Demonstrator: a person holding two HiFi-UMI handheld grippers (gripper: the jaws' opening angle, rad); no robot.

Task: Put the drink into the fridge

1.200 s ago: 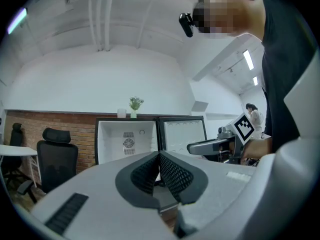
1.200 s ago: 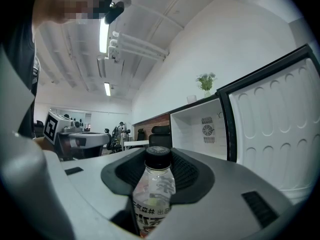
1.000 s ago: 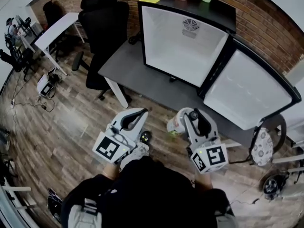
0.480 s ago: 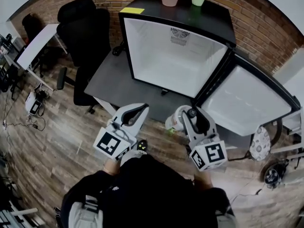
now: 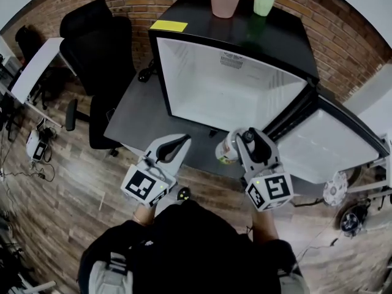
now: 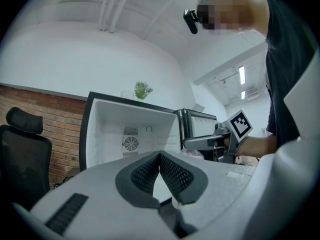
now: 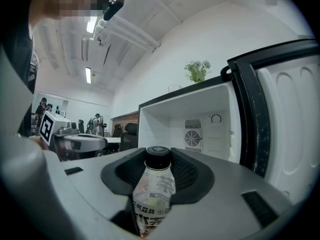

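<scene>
The drink bottle (image 7: pixel 154 186) is gripped between the right tongs (image 7: pixel 159 160), which are closed around it. It is held in the air near the open front of the fridge (image 5: pixel 184 78), which is set on the dark counter (image 5: pixel 136 118). The fridge door (image 5: pixel 309 149) is already opened wide, and nothing is seen inside. The left tongs (image 6: pixel 159 156) are pressed together with nothing held. The bottle is not yet placed inside and let go.
</scene>
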